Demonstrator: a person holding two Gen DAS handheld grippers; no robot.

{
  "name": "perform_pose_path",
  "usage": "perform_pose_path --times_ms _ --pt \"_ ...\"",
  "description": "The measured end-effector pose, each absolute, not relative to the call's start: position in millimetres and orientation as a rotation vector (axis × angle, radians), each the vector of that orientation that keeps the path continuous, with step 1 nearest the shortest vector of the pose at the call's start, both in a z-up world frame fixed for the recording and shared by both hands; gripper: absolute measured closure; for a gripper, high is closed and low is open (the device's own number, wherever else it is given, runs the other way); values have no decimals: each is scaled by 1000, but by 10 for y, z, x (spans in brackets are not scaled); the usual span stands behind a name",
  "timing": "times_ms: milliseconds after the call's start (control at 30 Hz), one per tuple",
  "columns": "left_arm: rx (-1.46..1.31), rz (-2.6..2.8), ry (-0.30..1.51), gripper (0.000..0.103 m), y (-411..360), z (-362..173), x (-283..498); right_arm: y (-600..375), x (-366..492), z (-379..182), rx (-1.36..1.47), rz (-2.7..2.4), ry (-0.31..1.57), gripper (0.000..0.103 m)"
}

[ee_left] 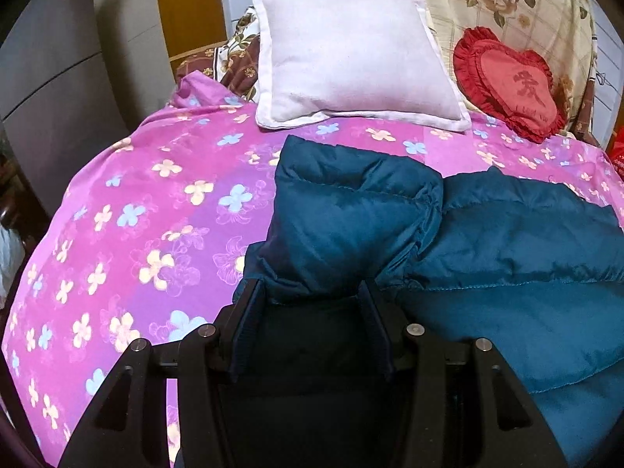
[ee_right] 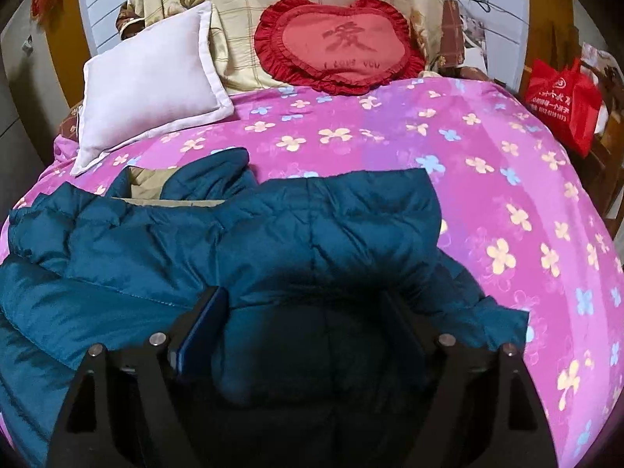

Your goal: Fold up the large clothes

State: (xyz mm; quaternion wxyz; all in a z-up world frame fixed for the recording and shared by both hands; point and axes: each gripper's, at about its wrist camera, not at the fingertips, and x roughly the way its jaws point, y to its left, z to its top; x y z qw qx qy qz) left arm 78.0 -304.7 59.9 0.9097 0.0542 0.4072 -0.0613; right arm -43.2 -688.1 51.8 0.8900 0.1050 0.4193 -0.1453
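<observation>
A teal puffer jacket (ee_left: 507, 249) lies on the pink flowered bedspread (ee_left: 136, 214). My left gripper (ee_left: 312, 292) has a folded part of the jacket, likely a sleeve (ee_left: 351, 202), bulging between its wide-set fingers. In the right wrist view the jacket (ee_right: 136, 257) spreads to the left, with its tan lining (ee_right: 152, 183) showing near the collar. My right gripper (ee_right: 308, 304) has another bulky part of the jacket (ee_right: 351, 226) between its fingers; the right finger is mostly hidden by fabric.
A white pillow (ee_left: 351, 58) and a red heart cushion (ee_right: 339, 43) lean at the head of the bed against a floral quilt (ee_left: 507, 7). A red bag (ee_right: 561, 97) stands at the bed's right. A grey cabinet (ee_left: 50, 78) is to the left.
</observation>
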Motion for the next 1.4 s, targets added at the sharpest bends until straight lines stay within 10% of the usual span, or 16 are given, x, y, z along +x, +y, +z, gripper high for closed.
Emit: perform_pose_path --times_ms 1400 --pt "118 -146 669 71 -2571 921 -387 -6948 -1740 633 266 -344 852 13"
